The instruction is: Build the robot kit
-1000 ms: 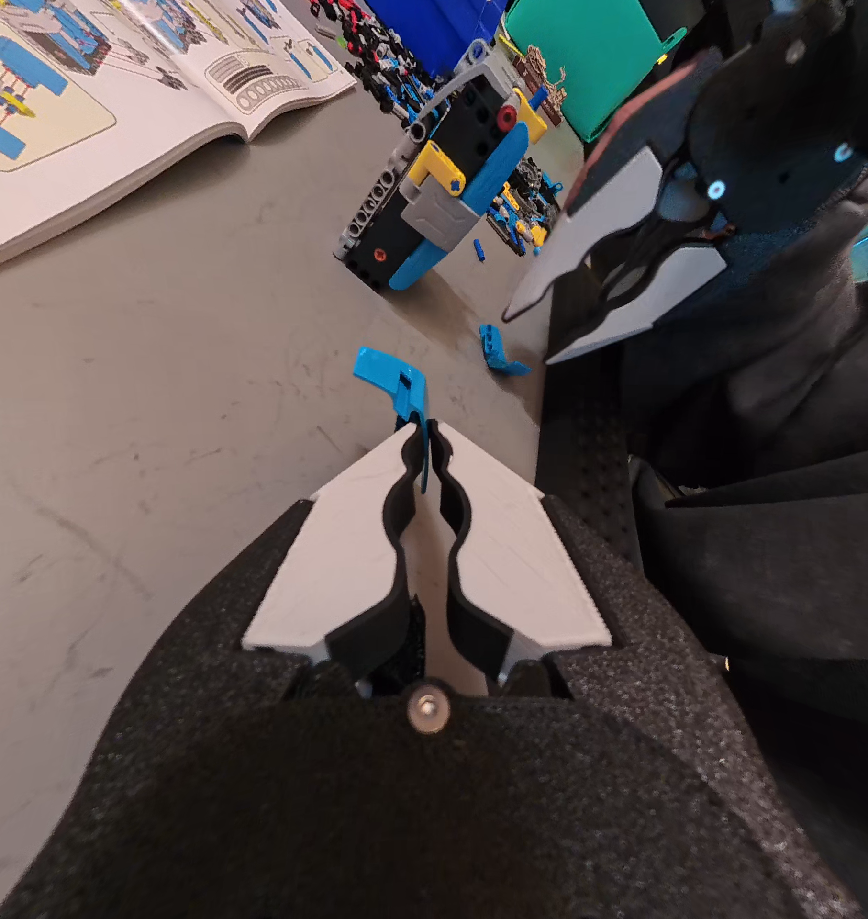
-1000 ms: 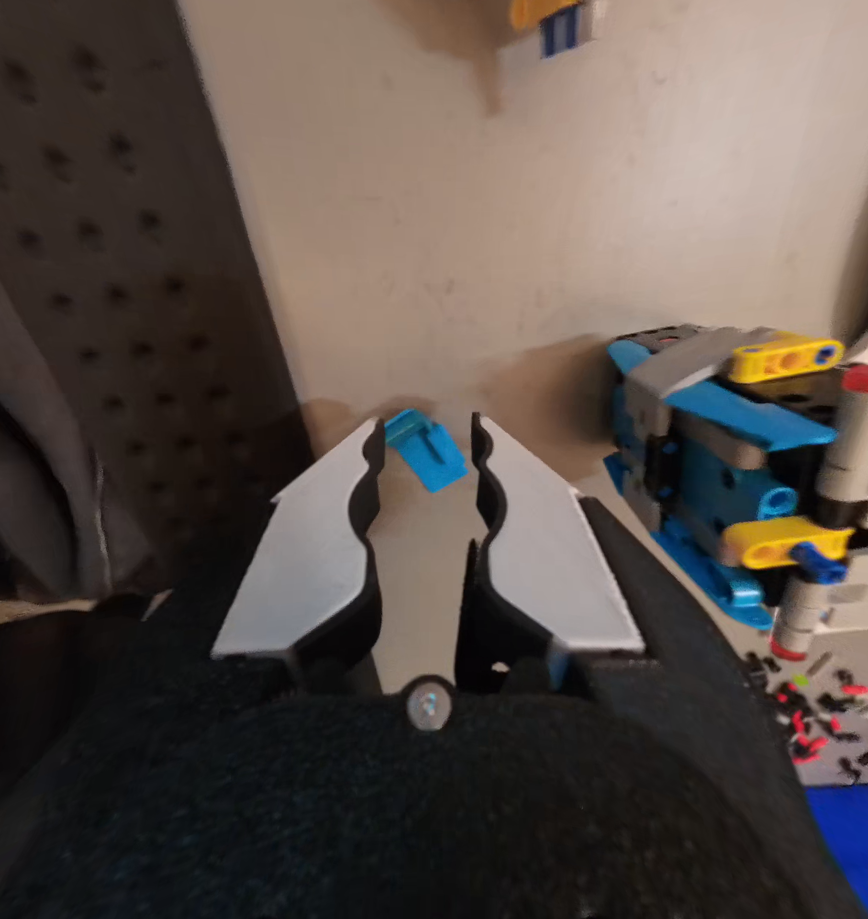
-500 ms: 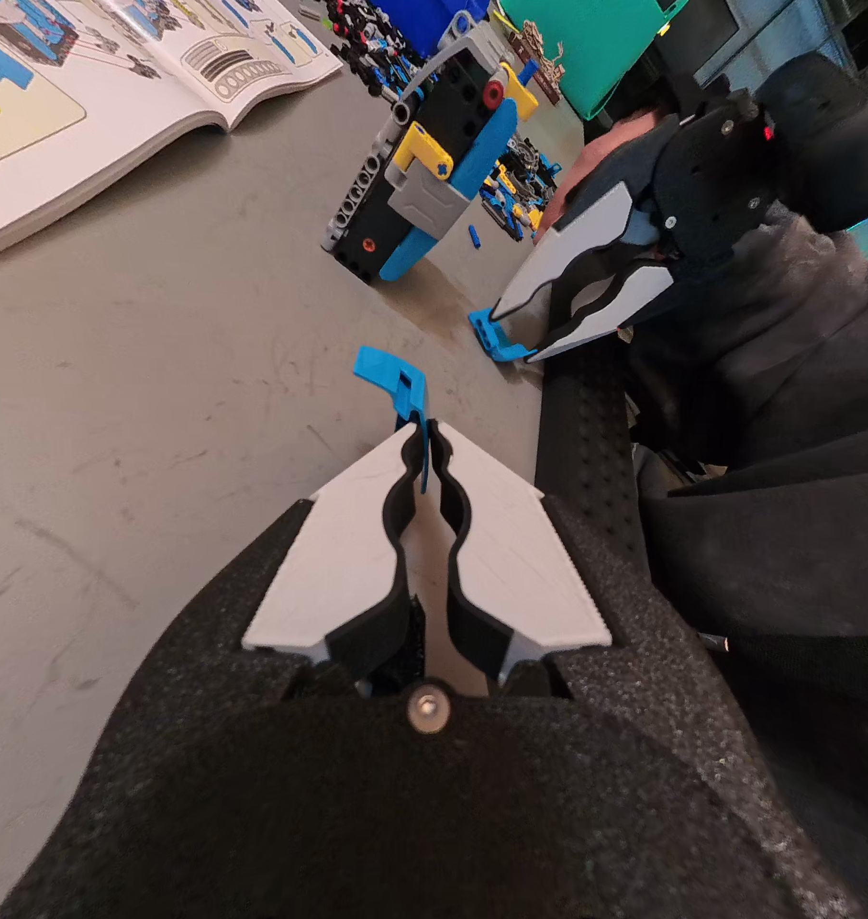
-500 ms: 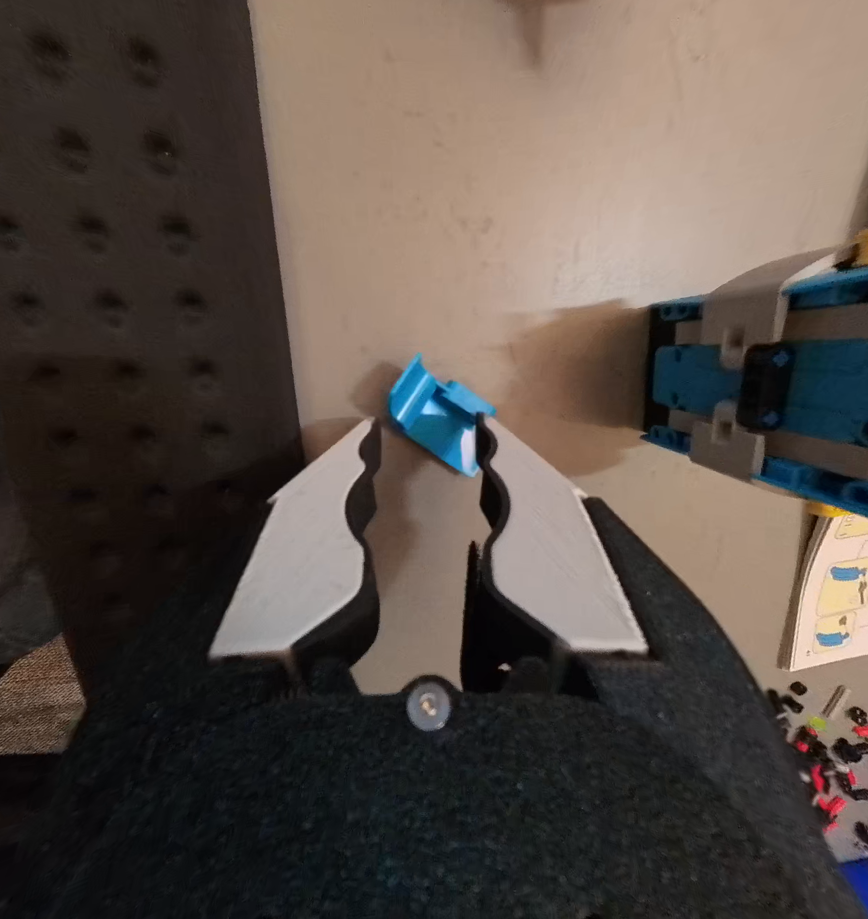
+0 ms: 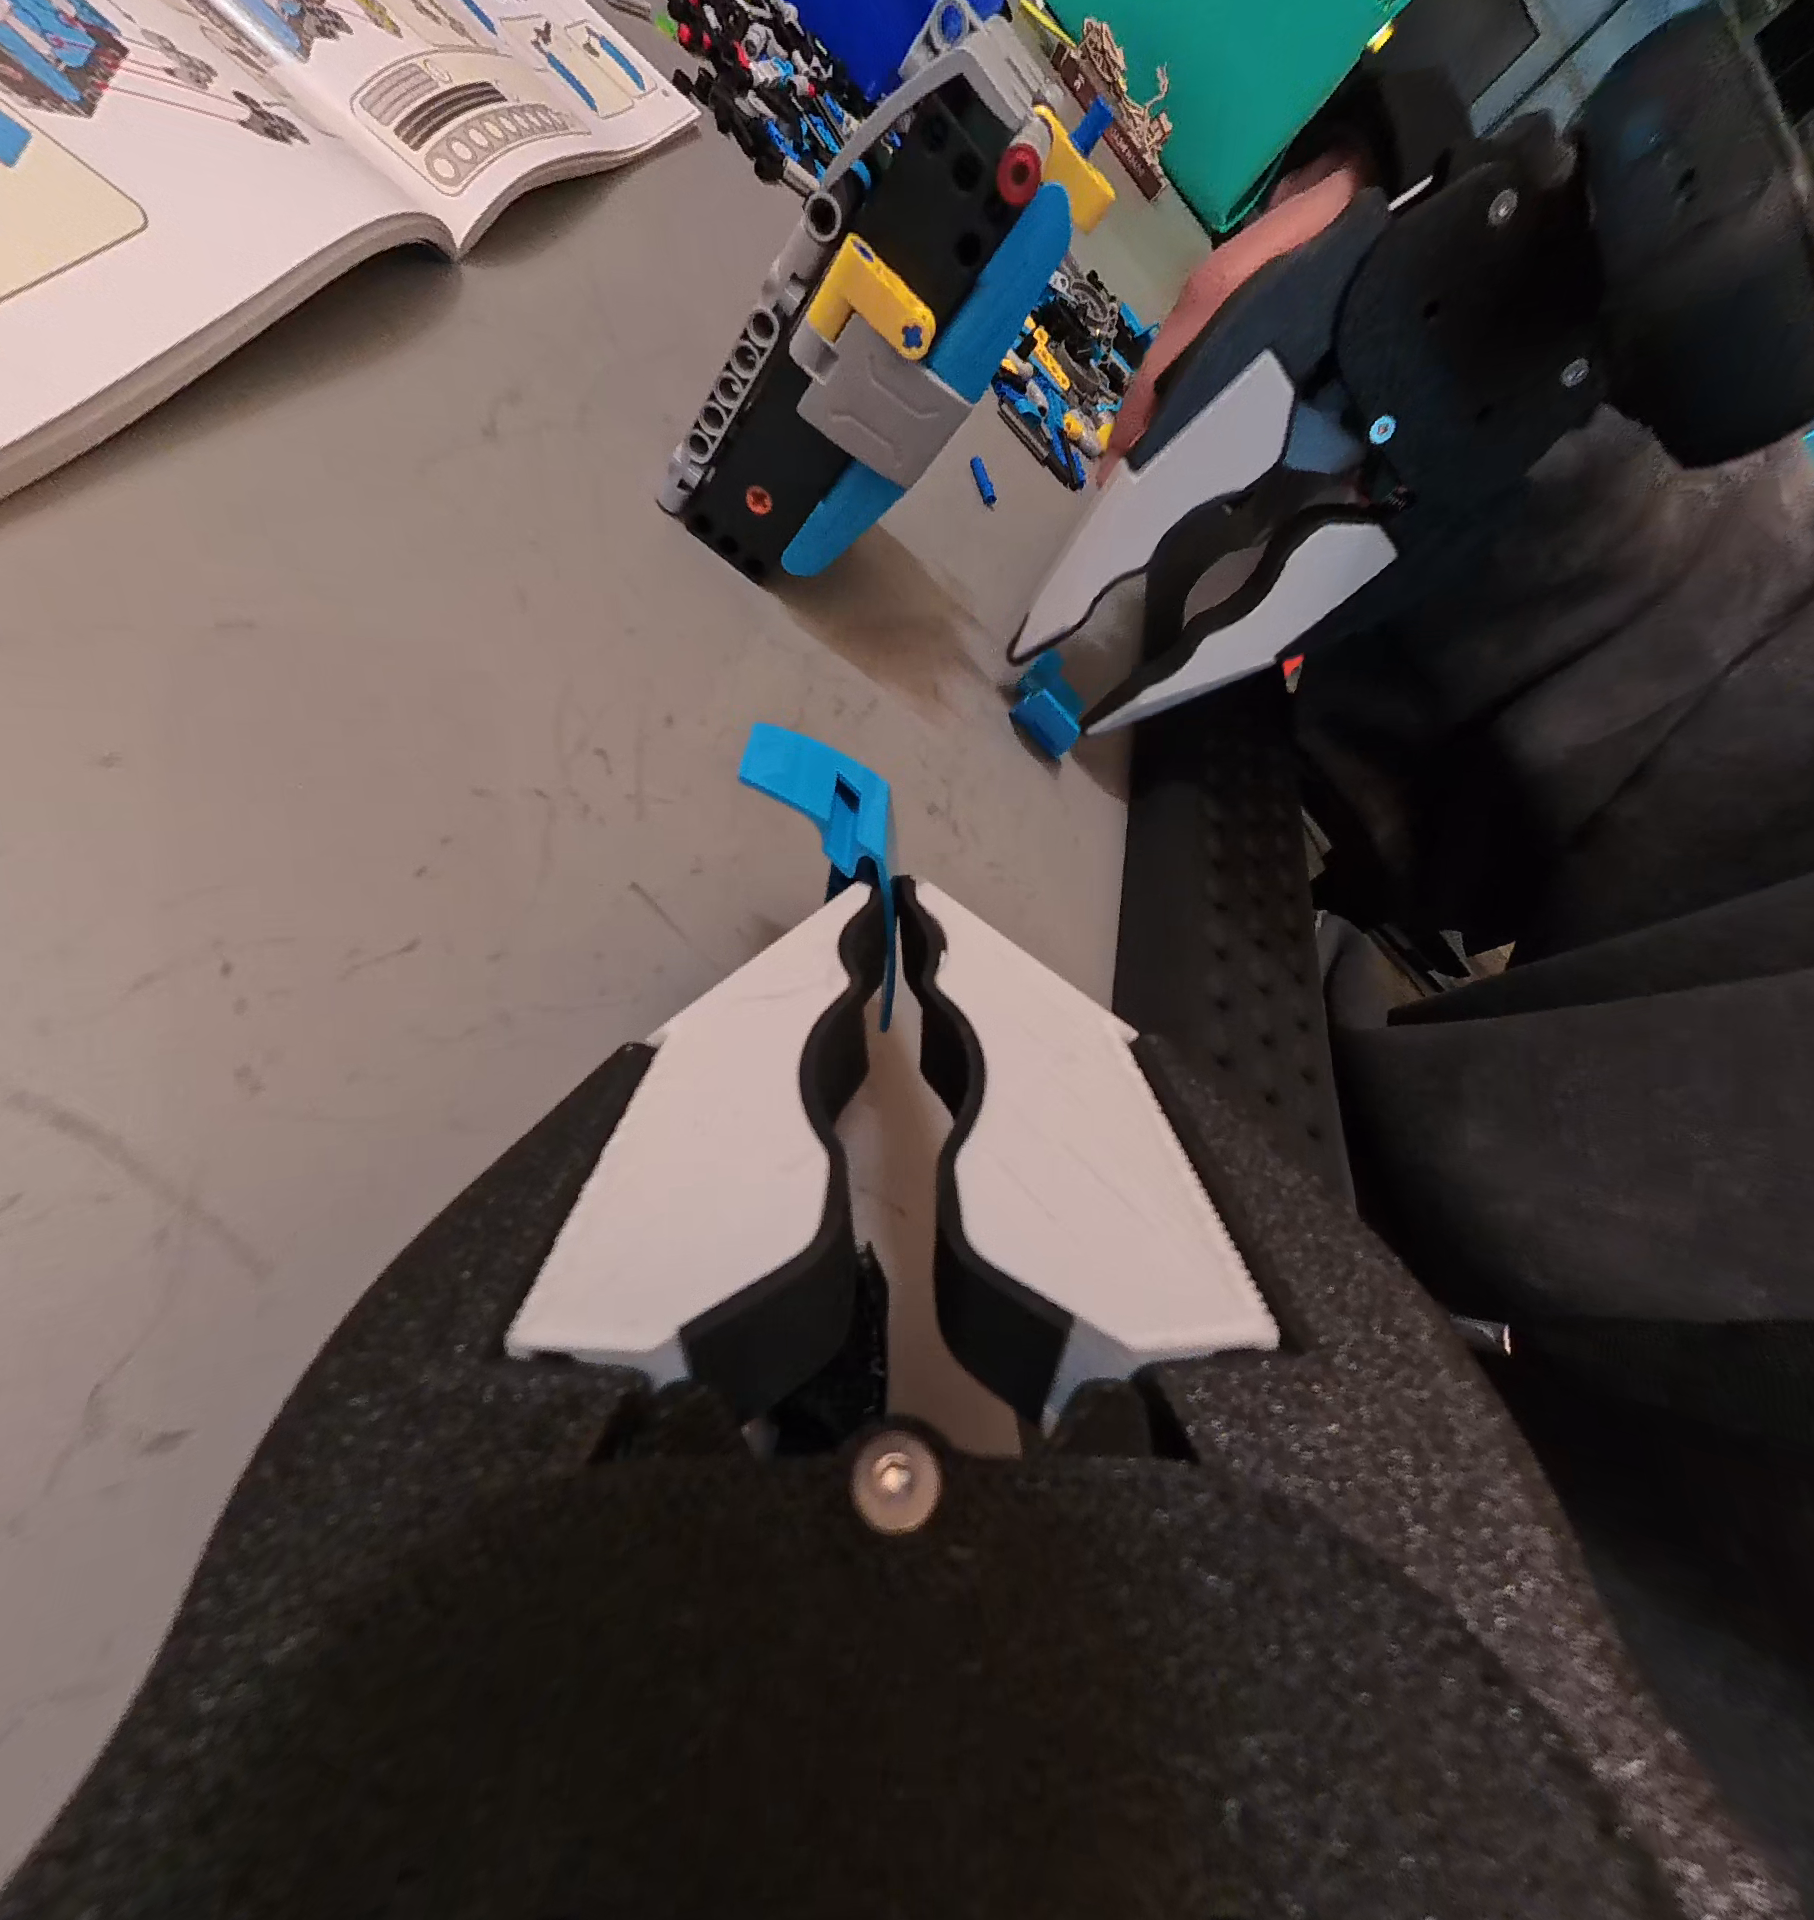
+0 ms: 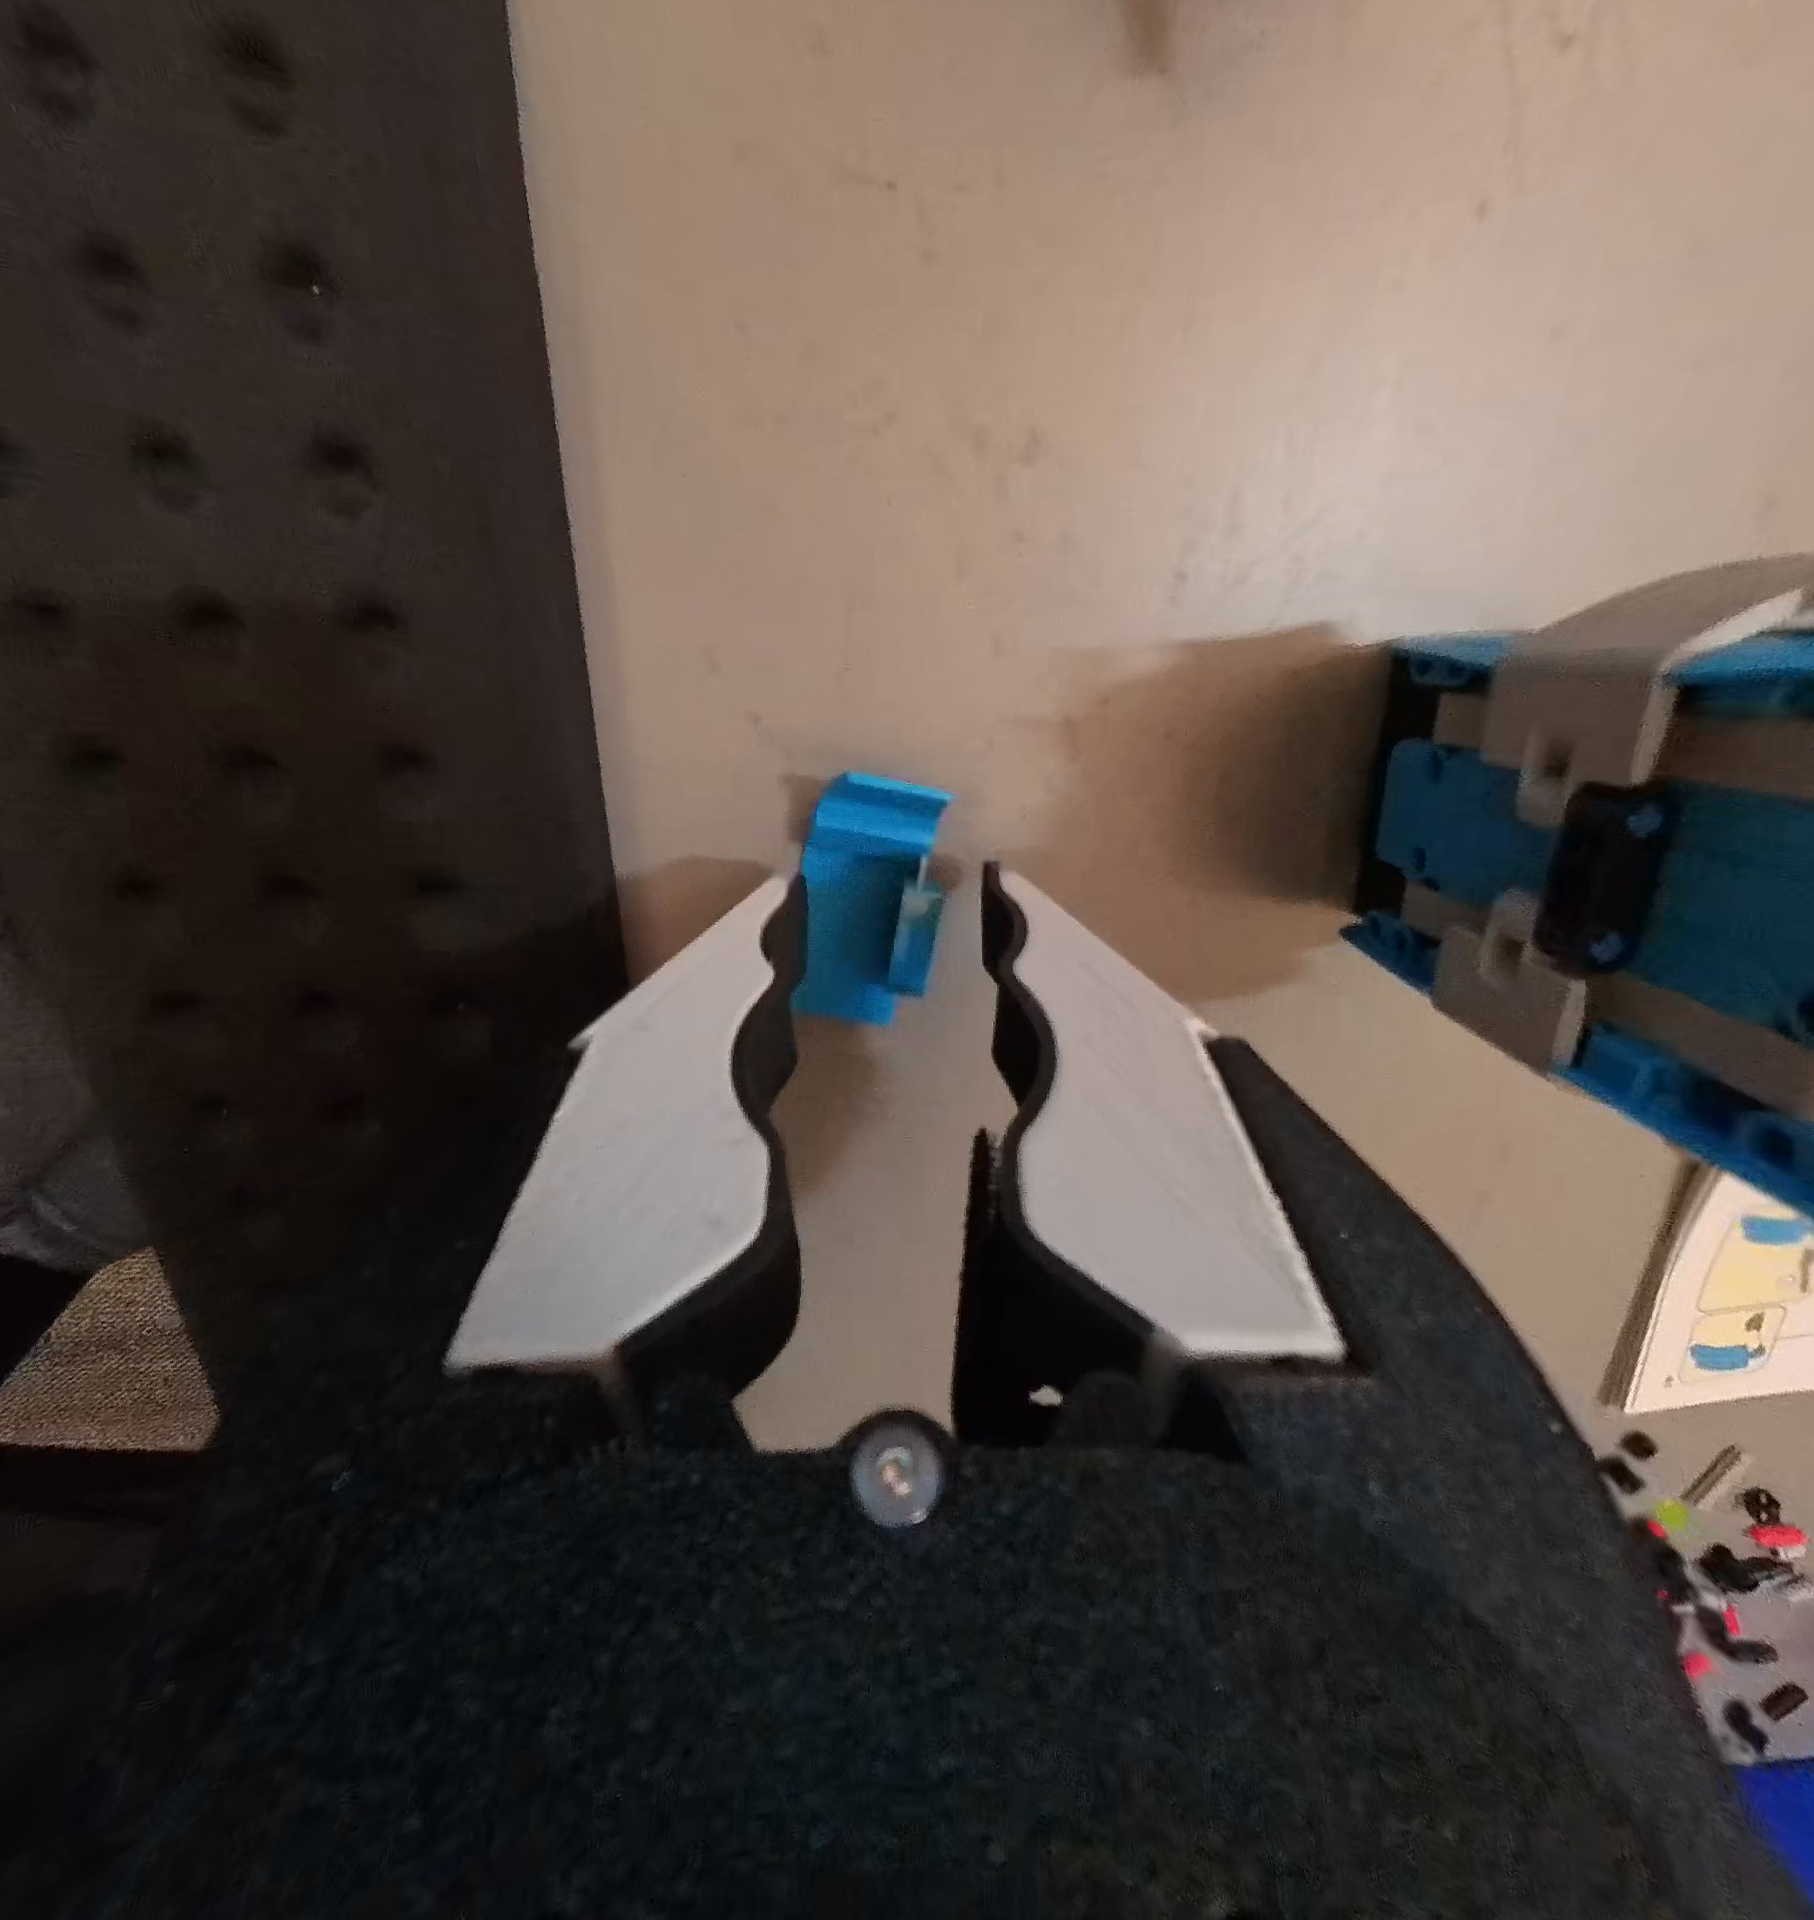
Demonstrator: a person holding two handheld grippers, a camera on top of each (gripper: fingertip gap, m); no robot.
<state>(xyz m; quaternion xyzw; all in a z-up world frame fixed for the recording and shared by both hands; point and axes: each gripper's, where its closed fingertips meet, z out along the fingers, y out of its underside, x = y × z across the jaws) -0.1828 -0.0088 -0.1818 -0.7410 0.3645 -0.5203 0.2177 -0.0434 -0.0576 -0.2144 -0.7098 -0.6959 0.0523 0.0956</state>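
Note:
My left gripper (image 5: 890, 896) is shut on a thin blue panel piece (image 5: 830, 805) and holds it just above the grey table (image 5: 311, 727). My right gripper (image 6: 890, 883) is open, with its jaws on either side of a second small blue piece (image 6: 861, 914) that lies on the table near the black perforated mat (image 6: 207, 520). The piece sits against the left finger. In the left wrist view the right gripper (image 5: 1050, 686) stands over that same blue piece (image 5: 1046, 709). A half-built blue, black, grey and yellow brick model (image 5: 882, 343) stands beyond; it also shows in the right wrist view (image 6: 1630, 894).
An open instruction booklet (image 5: 207, 156) lies at the far left. Several small loose parts (image 5: 1048, 395) are scattered behind the model, near a blue bin (image 5: 872, 26) and a green bin (image 5: 1215, 94). Loose parts (image 6: 1713, 1579) also lie at the right. A person's dark sleeve (image 5: 1609, 1039) fills the right side. About 15 cm separates my left fingertips from my right.
My right gripper has come down to the table and moved its open jaws around the small blue piece. My left gripper has kept its hold on the blue panel.

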